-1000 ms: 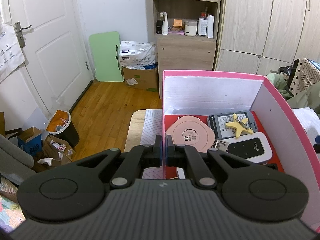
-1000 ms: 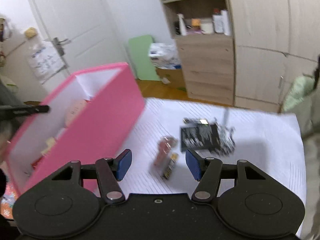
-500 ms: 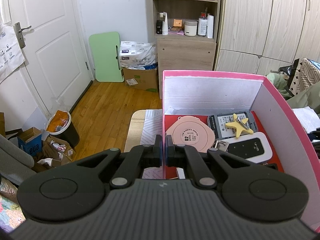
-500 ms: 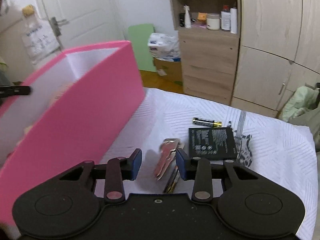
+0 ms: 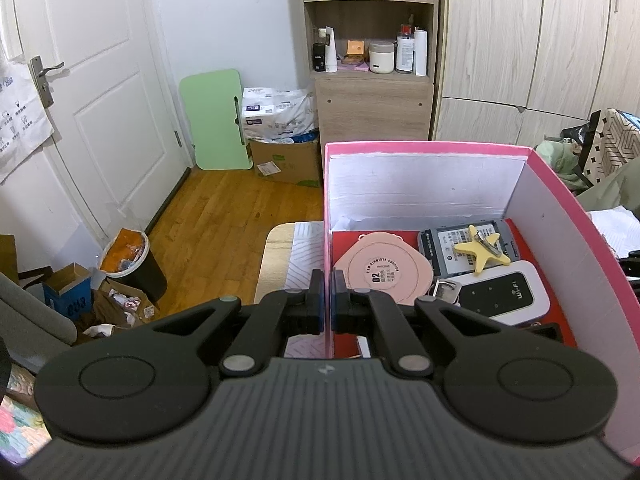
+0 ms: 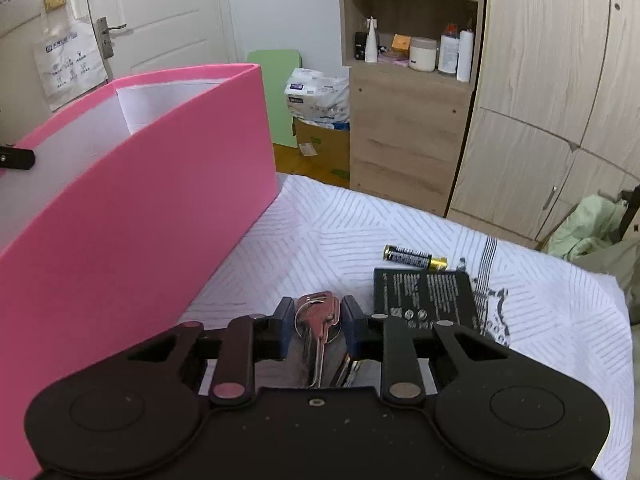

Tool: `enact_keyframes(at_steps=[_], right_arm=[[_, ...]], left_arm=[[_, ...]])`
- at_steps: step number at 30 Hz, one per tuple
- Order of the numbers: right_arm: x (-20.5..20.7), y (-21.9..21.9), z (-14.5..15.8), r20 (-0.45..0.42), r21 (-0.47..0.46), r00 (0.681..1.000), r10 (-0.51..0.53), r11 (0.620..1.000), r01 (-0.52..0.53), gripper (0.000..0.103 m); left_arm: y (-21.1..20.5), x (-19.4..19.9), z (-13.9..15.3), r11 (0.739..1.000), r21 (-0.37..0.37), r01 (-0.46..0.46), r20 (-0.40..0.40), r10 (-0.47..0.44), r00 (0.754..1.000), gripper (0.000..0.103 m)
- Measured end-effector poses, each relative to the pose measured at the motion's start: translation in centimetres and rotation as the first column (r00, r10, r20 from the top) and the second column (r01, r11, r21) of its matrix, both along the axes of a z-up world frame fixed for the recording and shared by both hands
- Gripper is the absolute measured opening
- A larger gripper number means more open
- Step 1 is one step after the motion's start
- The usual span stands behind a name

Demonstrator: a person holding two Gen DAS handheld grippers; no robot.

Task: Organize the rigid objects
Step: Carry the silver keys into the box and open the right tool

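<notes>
My left gripper (image 5: 327, 300) is shut on the left wall of the pink box (image 5: 424, 147). Inside lie a pink round case (image 5: 382, 272), a grey device (image 5: 444, 244) with a yellow star clip (image 5: 482, 246) on it, and a white wifi router (image 5: 504, 298). In the right wrist view the pink box (image 6: 132, 216) stands at the left. My right gripper (image 6: 318, 320) has its pads on both sides of a bunch of keys (image 6: 320, 320) on the white cloth (image 6: 360, 232). Whether the pads press the keys I cannot tell.
A black flat battery pack (image 6: 426, 296) and an AA battery (image 6: 414, 257) lie just right of the keys. A second battery (image 6: 348, 372) lies partly under the gripper. A wooden shelf unit (image 6: 404, 120) and wardrobe doors (image 6: 552, 80) stand behind the table.
My right gripper has come down and forward over the keys and its jaws have narrowed around them. The left gripper and the box have not moved.
</notes>
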State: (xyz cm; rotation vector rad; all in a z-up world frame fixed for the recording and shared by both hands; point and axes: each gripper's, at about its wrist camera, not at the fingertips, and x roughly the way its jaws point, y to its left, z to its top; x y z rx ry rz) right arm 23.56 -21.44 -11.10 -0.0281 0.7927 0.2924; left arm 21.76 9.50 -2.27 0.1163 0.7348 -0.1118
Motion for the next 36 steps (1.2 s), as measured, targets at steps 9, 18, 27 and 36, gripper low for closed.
enact_keyframes(at_steps=[9, 18, 27, 36], right_arm=[[-1.8, -0.5, 1.7, 0.035, 0.101, 0.999, -0.023, 0.995, 0.019, 0.03], [-4.3, 0.4, 6.7, 0.146, 0.114, 0.989, 0.023, 0.993, -0.04, 0.03], [-6.2, 3.2, 12.9, 0.259, 0.128, 0.94, 0.222, 0.957, -0.262, 0.03], [-4.5, 8.5, 10.5, 0.134, 0.091, 0.9, 0.414, 0.899, -0.427, 0.03]], left_arm=[[0.0, 0.0, 0.0, 1.0, 0.001, 0.001, 0.002, -0.001, 1.0, 0.002], [0.0, -0.1, 0.1, 1.0, -0.005, 0.0, 0.007, 0.0, 1.0, 0.002], [0.0, -0.3, 0.1, 1.0, 0.004, -0.001, 0.009, 0.001, 1.0, 0.002], [0.0, -0.3, 0.1, 1.0, 0.003, -0.002, 0.013, 0.002, 1.0, 0.002]])
